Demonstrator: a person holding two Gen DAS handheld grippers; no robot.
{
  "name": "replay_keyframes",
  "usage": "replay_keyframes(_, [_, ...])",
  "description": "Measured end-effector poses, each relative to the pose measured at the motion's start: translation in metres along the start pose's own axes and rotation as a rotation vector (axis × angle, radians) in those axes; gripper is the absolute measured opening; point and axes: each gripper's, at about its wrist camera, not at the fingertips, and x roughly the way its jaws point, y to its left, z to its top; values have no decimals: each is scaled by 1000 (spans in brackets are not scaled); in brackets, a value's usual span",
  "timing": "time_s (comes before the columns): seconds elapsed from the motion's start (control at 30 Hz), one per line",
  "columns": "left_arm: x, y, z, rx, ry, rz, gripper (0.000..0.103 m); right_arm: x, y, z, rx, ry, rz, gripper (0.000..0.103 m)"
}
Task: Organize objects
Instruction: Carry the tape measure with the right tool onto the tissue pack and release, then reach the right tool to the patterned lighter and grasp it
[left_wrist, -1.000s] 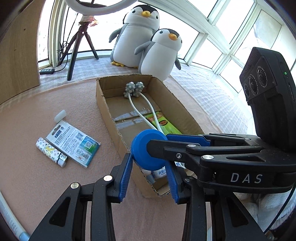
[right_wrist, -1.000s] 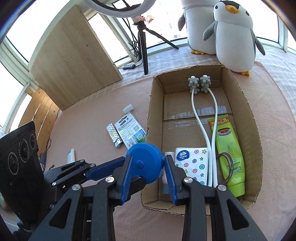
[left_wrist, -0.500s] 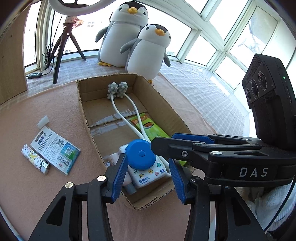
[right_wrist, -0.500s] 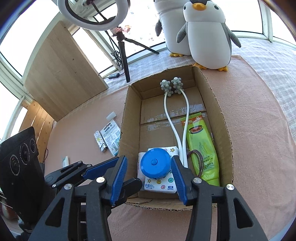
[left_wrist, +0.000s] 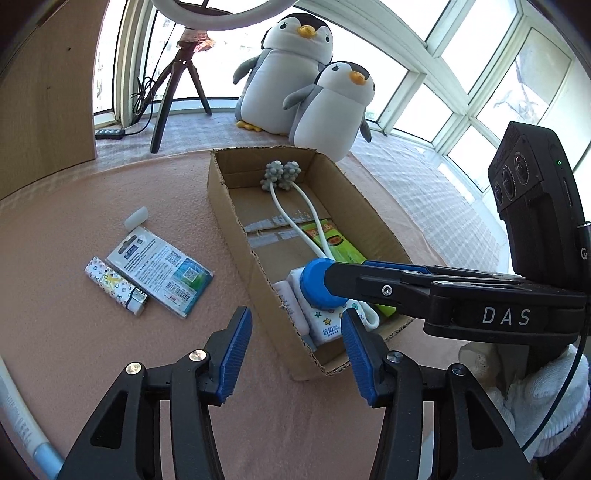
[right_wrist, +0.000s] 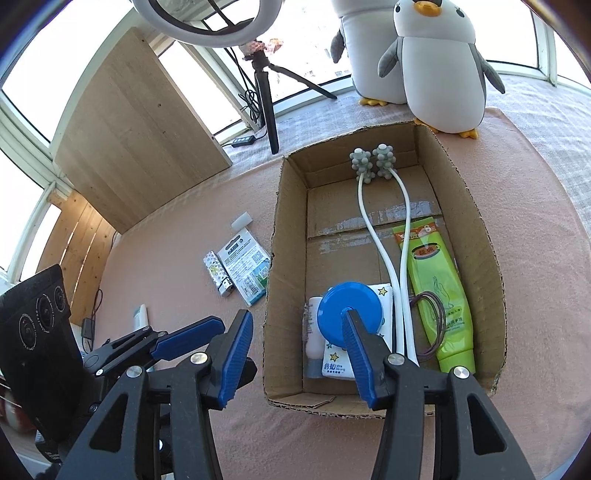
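Both grippers have their blue-padded fingers spread wide and hold nothing. The right gripper hangs over the near end of the box, one finger crossing in front of the blue disc; whether that pad touches the disc I cannot tell. The left gripper sits just outside the box's near corner, over the pink mat.

The disc lies flat on a tissue pack in the near left part of the box, beside a small white bottle. It looks like hard, smooth plastic, light and rigid, so it probably slips if pinched on its flat faces; a grip across the rim from both sides seems safest. The tissue pack under it is soft and would give way under a push.

A white massager with two knobbed grey heads and a green tube lie along the box's right side. Out on the mat, left of the box, lie a lighter, a card pack and a small white cap, which I take to be what is left to sort. Two plush penguins stand behind the box.

A second ago the right gripper was pinching the disc in the air above the box's near edge. Half a second ago the fingers had parted, with the disc down on the tissue pack. Now they are wider apart and the left gripper has pulled back toward the near corner.
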Motion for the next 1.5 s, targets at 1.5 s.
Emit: replay_keyframes(1.5, [-133, 160, -99, -269, -59, 196, 62, 183, 129, 50, -115, 236, 20, 47])
